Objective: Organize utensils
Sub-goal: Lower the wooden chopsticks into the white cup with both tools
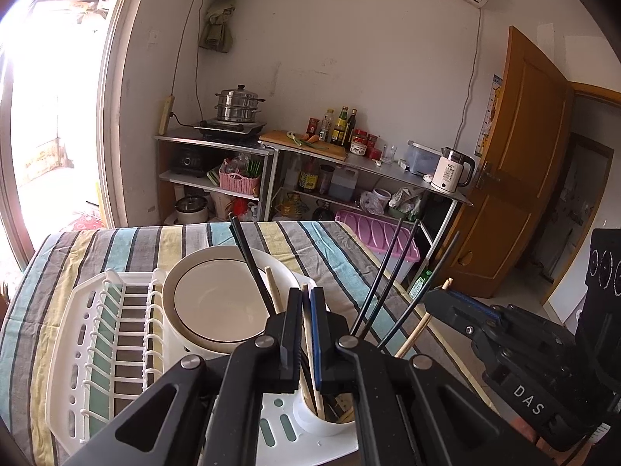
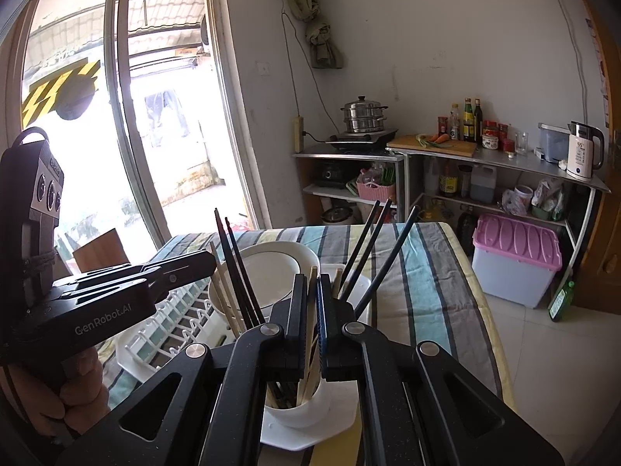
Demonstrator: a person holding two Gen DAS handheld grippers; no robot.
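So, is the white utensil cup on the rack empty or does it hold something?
Not empty. The white cup holds several black and wooden chopsticks standing in it, fanned outward above its rim.

Beyond the claw, a striped cloth [image 1: 116, 240] covers the desk. Farther ahead against the wall, a steel steamer pot [image 1: 237, 104] sits on a cooktop [image 1: 229, 128]. To its right lie a wooden cutting board [image 1: 306, 143] with a carrot [image 1: 313, 138], sauce bottles [image 1: 343, 126] and a white electric kettle [image 1: 452, 171]. Below stands a pink-lidded storage bin [image 2: 516, 260]; a wooden door [image 1: 516, 163] hangs far right.
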